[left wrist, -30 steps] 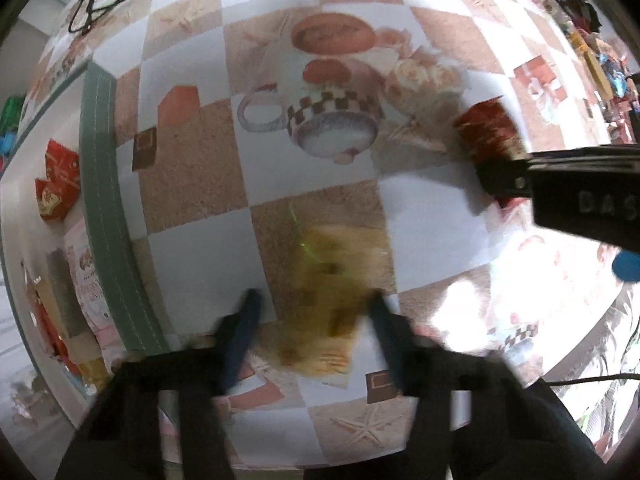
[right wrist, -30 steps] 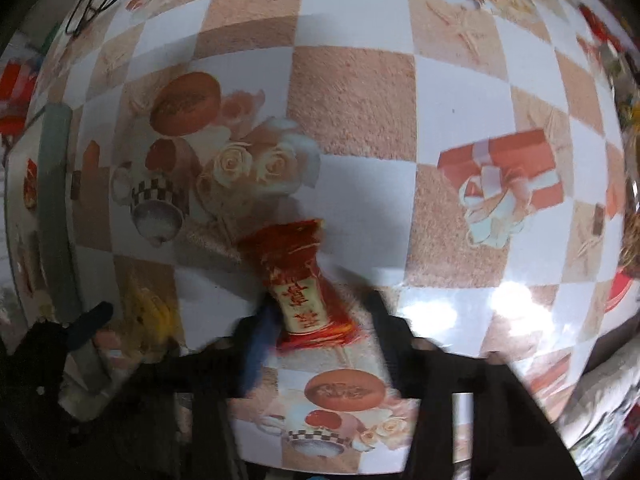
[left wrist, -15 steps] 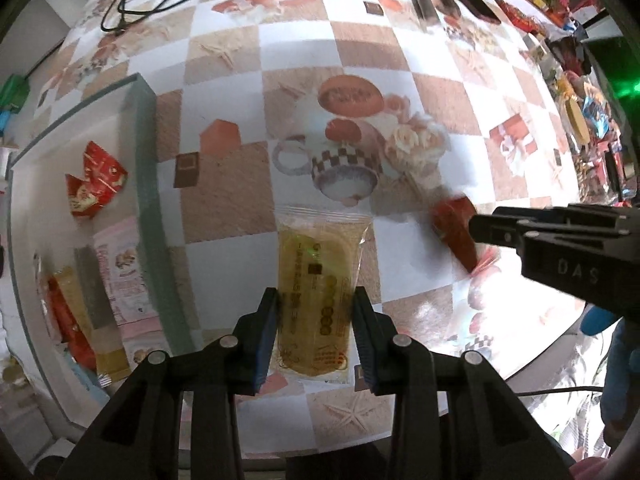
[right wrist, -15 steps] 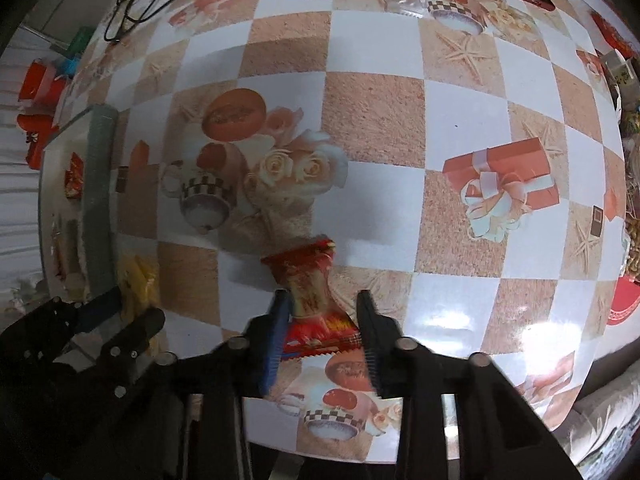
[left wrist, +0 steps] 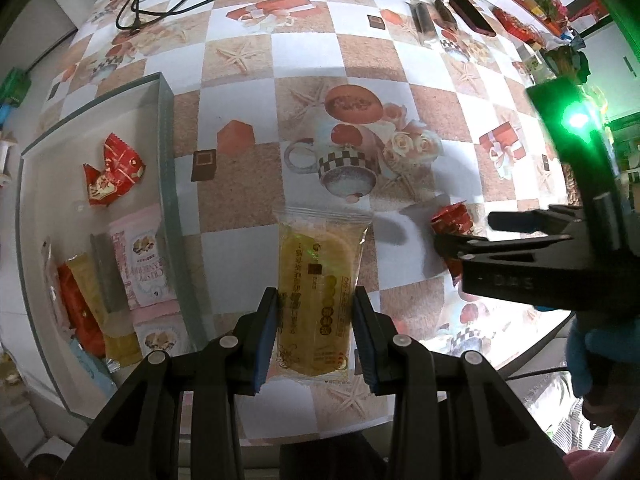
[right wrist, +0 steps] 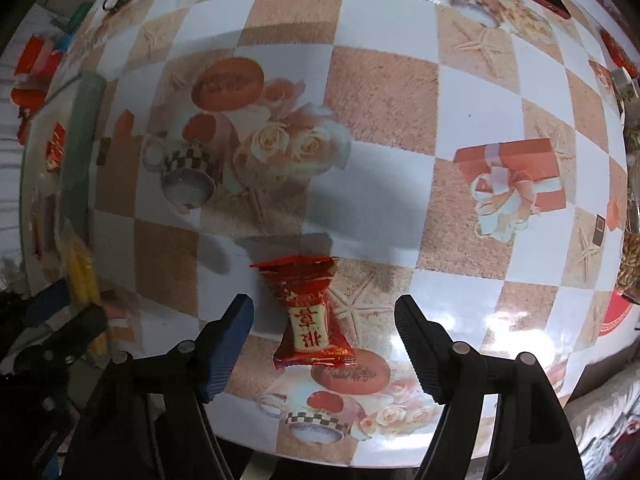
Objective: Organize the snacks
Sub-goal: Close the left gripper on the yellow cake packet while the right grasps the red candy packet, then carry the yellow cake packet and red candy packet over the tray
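Your left gripper [left wrist: 314, 330] jaws pinch the yellow packet [left wrist: 316, 288]; your right gripper [right wrist: 324, 330] jaws are opening around the red candy [right wrist: 308, 320], so carry the packet to the tray [left wrist: 168, 184] at the counter's left edge.

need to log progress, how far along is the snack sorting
Done: several packets already lie in the tray, including a red wrapper and a pink pack. In hand: the left gripper is shut on the yellow snack pack. Left: the red candy sits between the opening jaws of the right gripper, untouched by its pads, so it has yet to reach the tray.
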The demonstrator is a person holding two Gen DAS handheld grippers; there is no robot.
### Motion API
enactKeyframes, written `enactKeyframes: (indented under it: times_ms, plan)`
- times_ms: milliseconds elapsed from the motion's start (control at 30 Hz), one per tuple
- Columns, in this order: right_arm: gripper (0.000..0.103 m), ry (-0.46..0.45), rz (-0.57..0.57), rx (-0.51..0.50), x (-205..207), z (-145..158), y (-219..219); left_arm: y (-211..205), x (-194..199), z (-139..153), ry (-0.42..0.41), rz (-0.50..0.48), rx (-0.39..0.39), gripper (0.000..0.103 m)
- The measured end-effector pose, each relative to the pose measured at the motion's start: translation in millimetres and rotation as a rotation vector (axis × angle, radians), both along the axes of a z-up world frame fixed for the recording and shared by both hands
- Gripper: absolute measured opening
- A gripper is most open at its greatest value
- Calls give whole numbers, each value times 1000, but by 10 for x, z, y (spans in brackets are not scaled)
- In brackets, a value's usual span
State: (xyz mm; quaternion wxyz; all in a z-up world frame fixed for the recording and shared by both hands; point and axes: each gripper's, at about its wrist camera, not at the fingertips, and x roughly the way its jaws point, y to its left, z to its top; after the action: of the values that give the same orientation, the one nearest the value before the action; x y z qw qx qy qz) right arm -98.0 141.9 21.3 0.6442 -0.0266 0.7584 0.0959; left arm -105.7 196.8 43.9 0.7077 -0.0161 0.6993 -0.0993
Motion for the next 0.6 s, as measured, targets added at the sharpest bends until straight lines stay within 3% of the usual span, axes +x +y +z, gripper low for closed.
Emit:
enactKeyframes:
  times_ms: [200,333,600]
  plan:
    - [29,14,45,-52,6,-123,124,165,-114,157,-14,12,-17,39]
    - [27,9,25,-37,-48,-64,175,279,-131,242,-36,33,-5,39]
    - [27,-48,41,36,229,428,228,589,-131,407,-80,119,-1,39]
